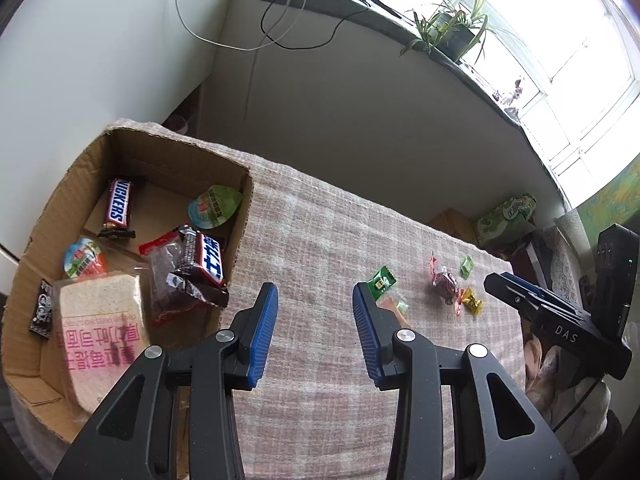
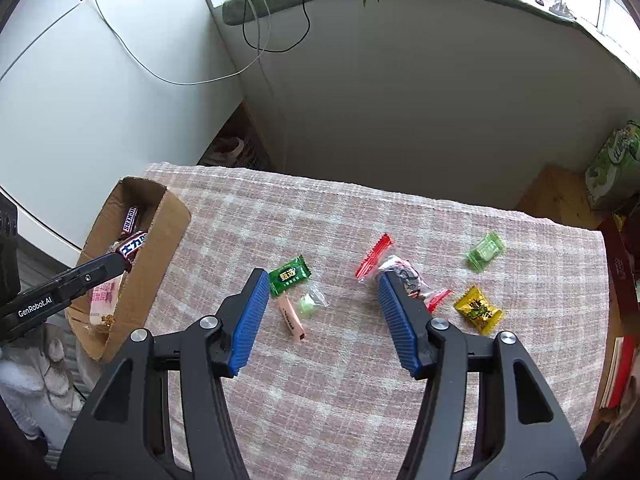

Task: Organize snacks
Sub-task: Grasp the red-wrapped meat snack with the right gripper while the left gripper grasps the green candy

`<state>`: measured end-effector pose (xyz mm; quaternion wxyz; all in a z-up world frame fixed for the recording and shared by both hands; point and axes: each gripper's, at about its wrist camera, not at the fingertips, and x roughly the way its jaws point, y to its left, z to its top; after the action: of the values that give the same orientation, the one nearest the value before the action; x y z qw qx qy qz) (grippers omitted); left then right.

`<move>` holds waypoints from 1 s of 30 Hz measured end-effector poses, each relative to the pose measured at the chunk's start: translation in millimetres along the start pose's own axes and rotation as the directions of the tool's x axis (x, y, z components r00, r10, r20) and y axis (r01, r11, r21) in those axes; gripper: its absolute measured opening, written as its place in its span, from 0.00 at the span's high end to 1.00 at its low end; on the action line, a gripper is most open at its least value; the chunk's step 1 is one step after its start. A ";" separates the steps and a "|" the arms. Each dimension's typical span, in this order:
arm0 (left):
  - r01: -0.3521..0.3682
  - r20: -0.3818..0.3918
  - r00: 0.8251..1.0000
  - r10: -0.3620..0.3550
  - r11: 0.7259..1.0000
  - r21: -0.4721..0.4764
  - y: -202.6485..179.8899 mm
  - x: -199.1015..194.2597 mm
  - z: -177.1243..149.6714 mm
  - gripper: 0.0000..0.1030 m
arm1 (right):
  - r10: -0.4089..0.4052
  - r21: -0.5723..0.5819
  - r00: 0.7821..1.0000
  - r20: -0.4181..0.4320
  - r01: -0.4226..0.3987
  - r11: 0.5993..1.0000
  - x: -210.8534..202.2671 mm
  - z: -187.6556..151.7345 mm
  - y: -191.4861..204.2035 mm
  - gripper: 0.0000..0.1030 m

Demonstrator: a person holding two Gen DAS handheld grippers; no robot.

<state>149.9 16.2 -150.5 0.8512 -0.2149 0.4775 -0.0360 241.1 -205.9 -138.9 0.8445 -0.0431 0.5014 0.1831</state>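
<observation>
An open cardboard box stands at the left end of the table. It holds Snickers bars, jelly cups, a bread pack and other wrapped snacks. My left gripper is open and empty above the cloth just right of the box. Loose sweets lie on the cloth: a green candy, a pink stick, a small clear-wrapped sweet, a red-ended dark pack, a pale green candy and a yellow candy. My right gripper hovers open above them, touching none.
A pink plaid cloth covers the table, whose far edge drops off toward a grey wall. A windowsill with a plant and dangling cables lies beyond. A green carton and stacked items stand off the right edge.
</observation>
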 end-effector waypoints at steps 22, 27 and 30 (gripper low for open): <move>0.011 -0.157 0.987 0.011 0.990 0.141 -72.1 102.6 -13.3 0.64 | -0.005 -0.086 0.996 -0.090 -0.003 0.996 48.3 -4.5 -54.2 0.42; -0.008 -0.169 0.984 0.059 0.959 0.282 -90.7 125.4 -5.0 0.64 | 0.006 -0.093 0.995 -0.095 -0.015 0.996 55.6 -1.9 -59.9 0.42; -0.022 -0.178 0.979 0.099 0.921 0.389 -102.4 138.1 -8.0 0.64 | 0.017 -0.097 0.995 -0.101 -0.027 0.995 59.4 -0.4 -62.3 0.42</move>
<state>232.8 -115.9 -223.2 0.8267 -0.0239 0.5483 -0.1237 288.2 -248.1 -197.3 0.8131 -0.0883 0.5339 0.2145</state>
